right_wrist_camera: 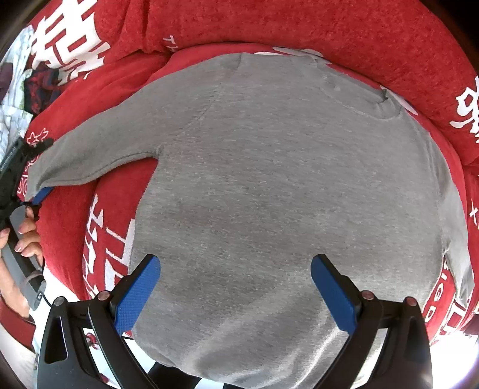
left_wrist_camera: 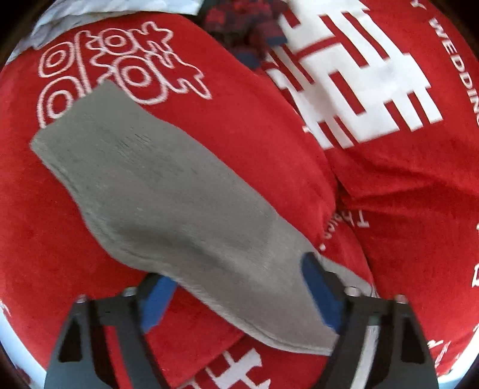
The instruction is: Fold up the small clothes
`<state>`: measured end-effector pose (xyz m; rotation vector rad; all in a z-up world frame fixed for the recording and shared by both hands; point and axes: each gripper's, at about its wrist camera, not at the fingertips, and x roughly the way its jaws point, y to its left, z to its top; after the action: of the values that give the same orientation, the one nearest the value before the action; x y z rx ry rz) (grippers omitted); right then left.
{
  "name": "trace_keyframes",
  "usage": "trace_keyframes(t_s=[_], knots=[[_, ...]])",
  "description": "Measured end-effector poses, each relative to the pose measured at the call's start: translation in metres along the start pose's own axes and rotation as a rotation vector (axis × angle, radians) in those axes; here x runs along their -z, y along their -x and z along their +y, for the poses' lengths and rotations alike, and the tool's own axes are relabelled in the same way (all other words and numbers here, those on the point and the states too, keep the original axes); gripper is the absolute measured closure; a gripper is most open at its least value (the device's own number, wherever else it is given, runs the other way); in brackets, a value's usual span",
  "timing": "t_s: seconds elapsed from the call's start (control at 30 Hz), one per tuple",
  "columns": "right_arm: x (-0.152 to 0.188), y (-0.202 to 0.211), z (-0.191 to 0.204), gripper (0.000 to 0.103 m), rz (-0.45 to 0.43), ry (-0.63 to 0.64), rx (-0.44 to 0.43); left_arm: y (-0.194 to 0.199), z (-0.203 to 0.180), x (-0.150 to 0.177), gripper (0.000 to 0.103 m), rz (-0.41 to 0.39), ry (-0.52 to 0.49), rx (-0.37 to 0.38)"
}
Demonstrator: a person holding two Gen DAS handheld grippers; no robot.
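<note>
While the grey sweatshirt lies spread flat, front up, it covers the middle of a red blanket printed with large white characters and lettering. That blanket is the whole working surface: plush, rumpled into thick folds, one heavy ridge running along the far side of the garment. Beyond its edge, at the left of the right wrist view, a pale floral sheet shows, with a dark red-and-navy patterned cloth bunched on it. Little of the room beyond is visible.

Right gripper: pointing down over the lower body of the sweatshirt, blue pads spread wide, nothing between them; whether the tips touch the fabric I cannot tell.

Left gripper: at the cuff end of one sleeve, which stretches diagonally away across the blanket. One blue pad sits under the sleeve edge, the other above the fabric (so the cuff lies between the jaws). The gap is middling and the pads do not visibly pinch the cloth. From the right wrist view the same gripper appears at the far left, a hand wrapped round its grey handle, the sleeve tip resting on its blue pad.
</note>
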<state>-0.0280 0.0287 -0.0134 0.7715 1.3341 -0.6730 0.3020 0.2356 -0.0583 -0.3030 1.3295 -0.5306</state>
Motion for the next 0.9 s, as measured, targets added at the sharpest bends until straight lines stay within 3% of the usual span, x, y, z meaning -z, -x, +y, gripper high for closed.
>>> trace_keyframes(t_s=[0.03,0.07,0.1,0.2,0.33,0.6,0.77,0.9], knots=[[0.000,-0.001,0.001,0.002,0.000,0.001,-0.001,-0.001,-0.002,-0.001,0.048,0.000,-0.011,-0.026],[0.001,0.000,0.001,0.002,0.001,0.002,-0.002,-0.004,-0.006,-0.002,0.074,0.002,-0.044,-0.066],[0.002,0.000,0.001,0.002,0.001,0.003,-0.004,-0.008,-0.008,-0.003,0.091,0.013,-0.061,-0.051],[0.005,0.003,0.002,0.002,-0.005,-0.003,-0.013,-0.004,-0.006,-0.005,0.091,0.020,-0.076,-0.021],[0.010,0.010,-0.003,0.002,-0.028,-0.030,-0.032,0.014,-0.033,-0.003,0.091,-0.034,-0.192,0.007],[0.024,0.027,-0.040,0.002,-0.081,-0.120,-0.068,0.044,-0.155,0.031,0.094,-0.059,-0.496,0.168],[0.033,0.038,-0.094,0.002,-0.111,-0.203,-0.068,0.043,-0.252,0.090,0.094,-0.023,-0.667,0.294],[0.040,0.044,-0.142,0.002,-0.127,-0.276,-0.063,0.027,-0.322,0.162,0.094,0.062,-0.790,0.361]])
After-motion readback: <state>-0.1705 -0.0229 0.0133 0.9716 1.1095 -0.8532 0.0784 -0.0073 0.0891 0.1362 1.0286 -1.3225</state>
